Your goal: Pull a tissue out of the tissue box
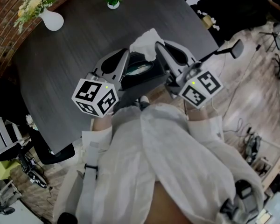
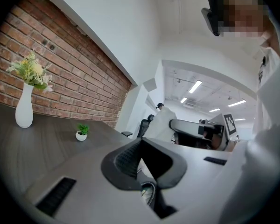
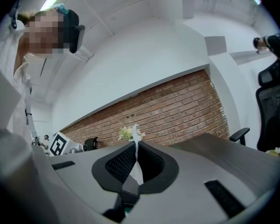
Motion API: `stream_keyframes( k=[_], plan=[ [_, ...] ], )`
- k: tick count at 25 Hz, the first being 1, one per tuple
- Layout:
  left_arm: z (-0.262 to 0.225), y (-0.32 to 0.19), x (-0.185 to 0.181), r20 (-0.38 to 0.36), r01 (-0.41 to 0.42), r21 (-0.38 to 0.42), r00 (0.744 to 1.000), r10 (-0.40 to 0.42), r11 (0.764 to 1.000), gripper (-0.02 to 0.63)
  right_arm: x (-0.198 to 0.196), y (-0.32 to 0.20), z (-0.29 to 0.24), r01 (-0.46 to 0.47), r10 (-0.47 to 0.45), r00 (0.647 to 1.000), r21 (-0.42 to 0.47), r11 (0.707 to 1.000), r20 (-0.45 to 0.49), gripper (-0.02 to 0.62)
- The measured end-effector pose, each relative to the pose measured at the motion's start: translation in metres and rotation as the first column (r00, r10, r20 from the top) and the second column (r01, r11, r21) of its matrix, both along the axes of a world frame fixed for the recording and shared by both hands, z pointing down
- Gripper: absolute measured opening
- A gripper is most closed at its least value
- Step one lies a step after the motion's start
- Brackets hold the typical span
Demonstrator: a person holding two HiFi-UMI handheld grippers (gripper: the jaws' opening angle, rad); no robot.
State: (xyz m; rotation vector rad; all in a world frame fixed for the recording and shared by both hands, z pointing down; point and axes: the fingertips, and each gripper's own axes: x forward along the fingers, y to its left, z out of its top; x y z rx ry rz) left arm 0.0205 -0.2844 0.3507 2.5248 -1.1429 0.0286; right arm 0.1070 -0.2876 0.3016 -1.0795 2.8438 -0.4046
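Softly crumpled, thin white tissue [image 1: 145, 43]

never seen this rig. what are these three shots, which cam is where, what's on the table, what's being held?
There is no robot here. A person holds a two-fingered gripper in each hand, and the cubes with square markers are part of those grippers.

The head view comes from a camera on the person's head, looking steeply down. The left gripper is at the picture's left and the right gripper at its right. The other two views come from a camera riding on each gripper, looking along its fingers.

On the dark table are a dark tissue box, a white vase with flowers and a small potted plant.

The right gripper's fingers are shut on a white tissue above the box. The left gripper's fingers are shut too; I can't tell whether they pinch anything.
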Motion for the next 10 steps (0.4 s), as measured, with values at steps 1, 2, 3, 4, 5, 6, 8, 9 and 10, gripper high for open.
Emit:
stream_keyframes(
  k=[1,2,3,4,5,6,8,9,10],
  plan=[
    [0.0001,0.0003,0.0002,-0.001,0.000,0.000,1.000,0.000,1.000,0.003,0.0001,0.0001,0.0001,0.000,0.000,1.000,-0.001,1.000,0.000,0.011],
    [0.0000,0.0006,0.0003,-0.002,0.000,-0.001,1.000,0.000,1.000,0.003,0.0001,0.0001,-0.0001,-0.001,0.001,1.000,-0.001,1.000,0.000,0.011],
    [-0.0003,0.0007,0.0003,-0.004,-0.001,-0.001,1.000,0.001,1.000,0.003,0.0001,0.0001,-0.0005,-0.001,0.001,1.000,0.000,1.000,0.000,0.011],
    [-0.0004,0.0008,0.0004,-0.006,-0.001,-0.002,1.000,0.001,1.000,0.003,0.0001,-0.0001,-0.0010,-0.001,0.001,1.000,0.001,1.000,-0.001,0.011],
    [-0.0003,0.0008,0.0007,-0.008,-0.003,-0.005,1.000,0.003,1.000,0.003,0.0000,-0.0003,-0.0012,0.000,0.000,1.000,0.002,1.000,-0.003,0.011],
    [0.0002,0.0008,0.0010,-0.012,-0.005,-0.008,1.000,0.005,1.000,0.003,-0.0003,-0.0006,-0.0012,0.001,-0.001,1.000,0.002,1.000,-0.006,0.011],
    [0.0019,0.0009,0.0016,-0.021,-0.010,-0.017,1.000,0.009,1.000,0.003,-0.0012,-0.0010,-0.0004,0.006,-0.006,1.000,0.000,1.000,-0.011,0.011],
    [0.0029,0.0010,0.0017,-0.025,-0.011,-0.022,1.000,0.011,1.000,0.005,-0.0016,-0.0010,0.0003,0.009,-0.009,1.000,-0.001,1.000,-0.013,0.011],
    [0.0039,0.0010,0.0017,-0.028,-0.012,-0.026,1.000,0.012,1.000,0.005,-0.0021,-0.0010,0.0010,0.012,-0.012,1.000,-0.002,1.000,-0.015,0.011]
  ],
)
